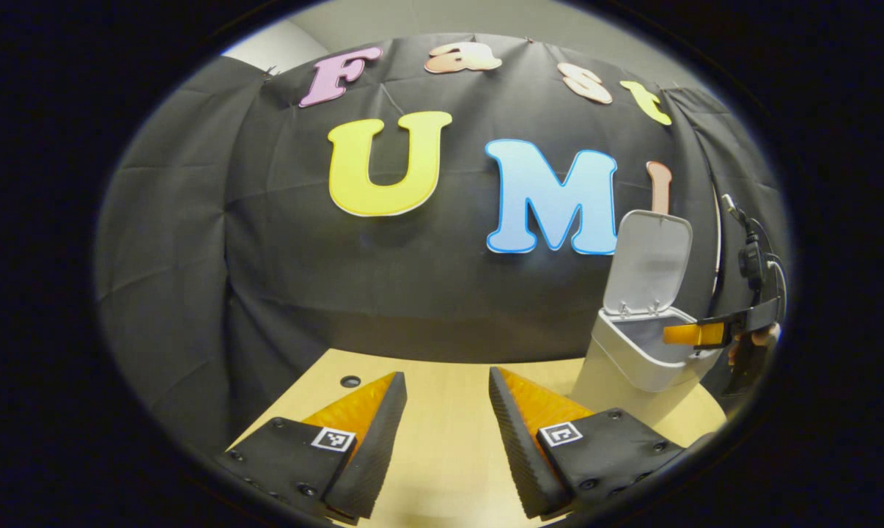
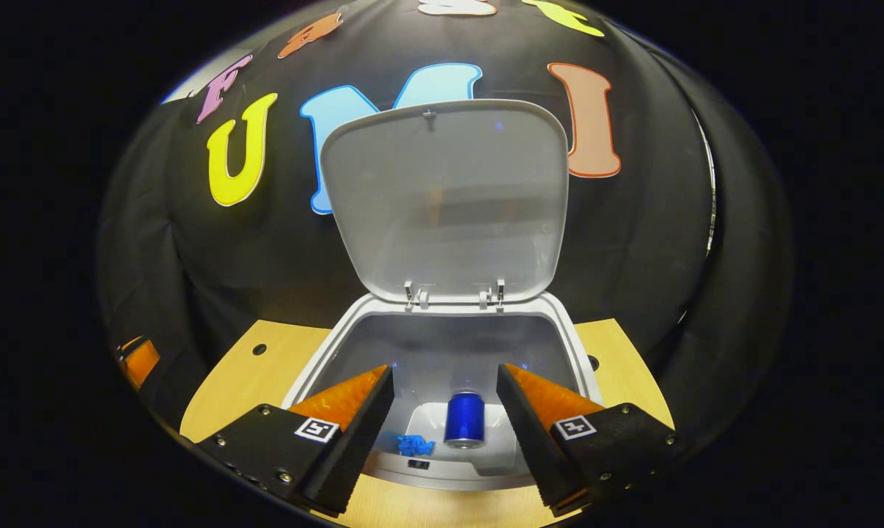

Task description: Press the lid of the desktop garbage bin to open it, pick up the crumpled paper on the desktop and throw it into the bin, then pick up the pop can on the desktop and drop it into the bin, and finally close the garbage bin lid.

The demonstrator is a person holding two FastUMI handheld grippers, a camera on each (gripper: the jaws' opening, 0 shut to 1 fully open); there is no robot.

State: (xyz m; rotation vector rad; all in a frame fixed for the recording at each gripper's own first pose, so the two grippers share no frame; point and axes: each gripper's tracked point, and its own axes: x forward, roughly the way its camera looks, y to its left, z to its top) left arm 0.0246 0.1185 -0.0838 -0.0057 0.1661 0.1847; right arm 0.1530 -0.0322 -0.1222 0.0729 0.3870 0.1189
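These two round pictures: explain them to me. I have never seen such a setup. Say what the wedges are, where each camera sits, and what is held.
Nobody here is a robot. A person holds a two-finger gripper in each hand, and a fisheye camera rides on each.

In the left gripper view, the left gripper hangs open over the wooden desktop, holding nothing. The white garbage bin stands to the side, with the other gripper at its mouth.

In the right gripper view, the right gripper is open above that bin, its lid raised. Inside lie a blue pop can and blue crumpled paper. Only closing the lid remains.
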